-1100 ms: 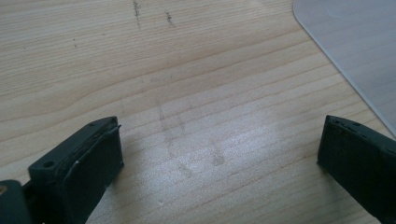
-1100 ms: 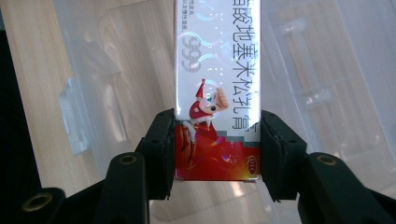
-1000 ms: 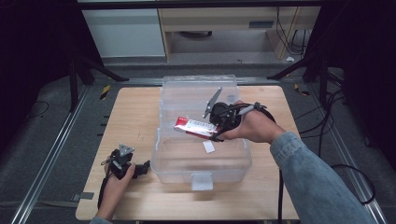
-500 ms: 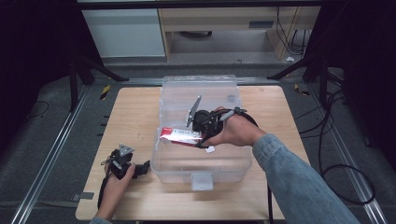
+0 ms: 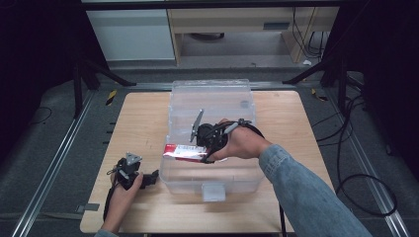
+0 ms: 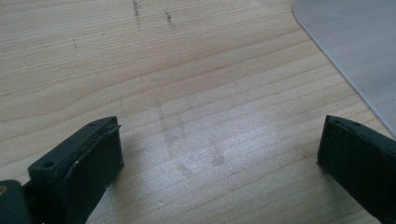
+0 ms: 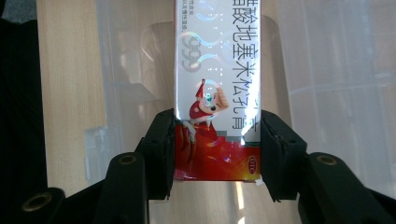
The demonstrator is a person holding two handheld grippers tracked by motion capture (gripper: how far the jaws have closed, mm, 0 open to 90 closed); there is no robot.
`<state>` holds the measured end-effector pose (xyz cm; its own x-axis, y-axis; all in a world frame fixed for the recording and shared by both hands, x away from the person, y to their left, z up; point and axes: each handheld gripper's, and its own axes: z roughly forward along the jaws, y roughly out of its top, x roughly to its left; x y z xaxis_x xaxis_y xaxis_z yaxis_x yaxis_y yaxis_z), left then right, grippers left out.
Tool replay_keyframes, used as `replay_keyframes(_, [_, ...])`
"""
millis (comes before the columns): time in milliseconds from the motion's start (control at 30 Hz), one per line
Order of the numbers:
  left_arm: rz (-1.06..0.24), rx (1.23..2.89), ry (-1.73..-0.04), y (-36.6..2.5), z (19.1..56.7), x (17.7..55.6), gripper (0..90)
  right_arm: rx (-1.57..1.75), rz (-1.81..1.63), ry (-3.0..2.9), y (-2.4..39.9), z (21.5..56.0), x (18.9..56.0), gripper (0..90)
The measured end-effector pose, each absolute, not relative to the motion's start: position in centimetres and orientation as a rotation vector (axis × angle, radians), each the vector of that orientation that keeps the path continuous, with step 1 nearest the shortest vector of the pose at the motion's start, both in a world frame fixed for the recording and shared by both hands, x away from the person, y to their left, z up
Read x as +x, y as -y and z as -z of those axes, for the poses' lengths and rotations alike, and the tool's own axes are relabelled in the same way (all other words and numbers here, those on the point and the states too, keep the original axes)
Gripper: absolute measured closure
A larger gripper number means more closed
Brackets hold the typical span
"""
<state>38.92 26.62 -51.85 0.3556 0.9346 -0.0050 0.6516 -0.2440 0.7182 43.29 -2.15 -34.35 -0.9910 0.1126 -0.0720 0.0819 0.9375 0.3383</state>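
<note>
Red-white carton over clear bin

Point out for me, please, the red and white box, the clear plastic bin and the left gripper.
red and white box [image 7: 217,84]: right gripper view, printed front face.
clear plastic bin [image 5: 213,191]: high view, front latch.
left gripper [image 6: 219,154]: left gripper view, midway between its open jaws.

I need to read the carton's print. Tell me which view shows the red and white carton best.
The right gripper view: the carton sits close up, clamped between the right gripper jaws, its lettering and cartoon figure legible. The high view shows it small over the clear plastic box. The left gripper view looks at the wooden table.
</note>
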Motion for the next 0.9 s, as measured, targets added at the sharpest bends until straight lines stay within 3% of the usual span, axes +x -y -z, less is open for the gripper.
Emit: replay_keyframes(900, [-0.576, 1.991, -1.37, -26.6, 51.8, 38.9, 0.0, 0.073, -0.464, -3.057, 1.2, 37.9, 43.0, 51.9])
